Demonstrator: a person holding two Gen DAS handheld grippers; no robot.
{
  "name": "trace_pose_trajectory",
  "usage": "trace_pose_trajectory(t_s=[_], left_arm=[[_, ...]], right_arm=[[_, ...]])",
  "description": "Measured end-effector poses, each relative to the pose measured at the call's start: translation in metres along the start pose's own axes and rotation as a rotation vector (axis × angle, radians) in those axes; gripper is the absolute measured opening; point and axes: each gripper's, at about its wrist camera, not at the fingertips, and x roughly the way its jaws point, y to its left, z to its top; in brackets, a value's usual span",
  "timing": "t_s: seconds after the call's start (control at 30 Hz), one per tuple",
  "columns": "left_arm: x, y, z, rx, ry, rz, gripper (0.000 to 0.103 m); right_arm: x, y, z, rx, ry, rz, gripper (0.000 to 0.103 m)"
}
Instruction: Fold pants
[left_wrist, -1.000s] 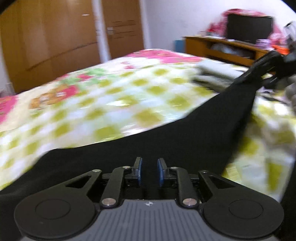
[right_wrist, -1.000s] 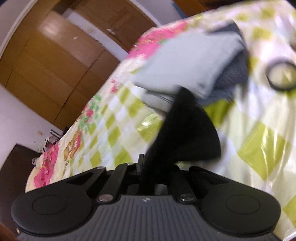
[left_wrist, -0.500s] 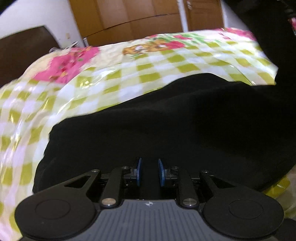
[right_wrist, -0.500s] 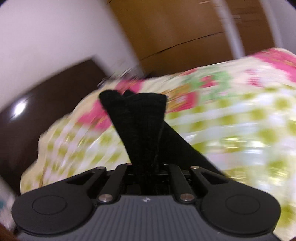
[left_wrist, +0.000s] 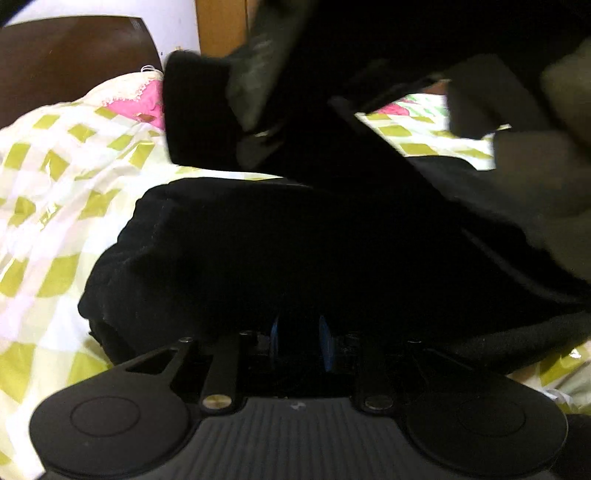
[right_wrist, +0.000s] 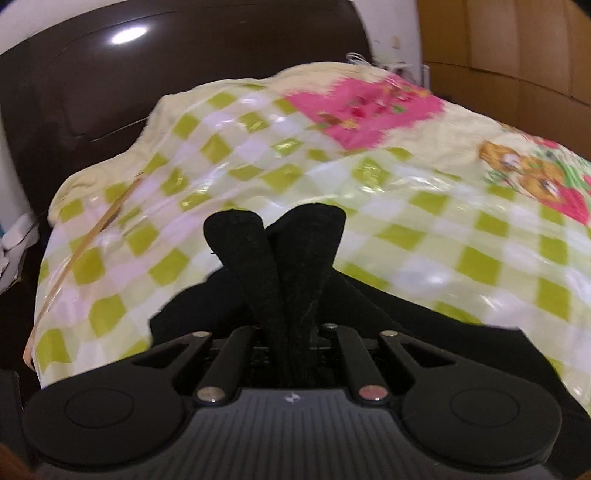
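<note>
No brand, label or writing can be read anywhere; the only mark is a small pale emblem on each gripper body, too small to make out.

At the far left a dark brown headboard (right_wrist: 110, 74) stands behind the bed (right_wrist: 424, 236), which is covered in a yellow-green checked sheet with pink flowered patches. In the left wrist view the black pants (left_wrist: 295, 251) lie in a thick heap across the bed, their rounded end toward the headboard at the left and their long axis running left to right. The left gripper (left_wrist: 298, 338) sits low against the heap, its blue pads (left_wrist: 325, 341) apart with dark cloth around them; whether they press on the fabric cannot be told. Its jaws have just been opening.

Above and to the right, blurred, the right gripper (right_wrist: 291, 332) is clenched on the two leg ends of the pants, which stick up side by side from between its fingers and point toward the headboard. A second ago this gripper faced a pile of grey clothes at the other end of the bed; now it faces the headboard corner, with the legs brought over the heap. At the far right stands a wooden wardrobe (right_wrist: 517, 44).
</note>
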Motion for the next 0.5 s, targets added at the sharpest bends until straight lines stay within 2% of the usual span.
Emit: trace_pose_trajectory(t_s=[0.17, 0.37, 0.5], left_arm=[[-0.004, 0.005, -0.01, -0.032, -0.026, -0.021, 0.038], [-0.014, 0.015, -0.021, -0.111, -0.048, -0.042, 0.038], [-0.016, 0.014, -0.023, -0.102, -0.05, -0.037, 0.038]], right_arm=[[0.026, 0.037, -0.003, -0.165, 0.012, -0.008, 0.007], [0.053, 0.039, -0.004, -0.129, 0.043, 0.001, 0.007], [0.047, 0.035, 0.002, -0.057, -0.016, -0.017, 0.006]])
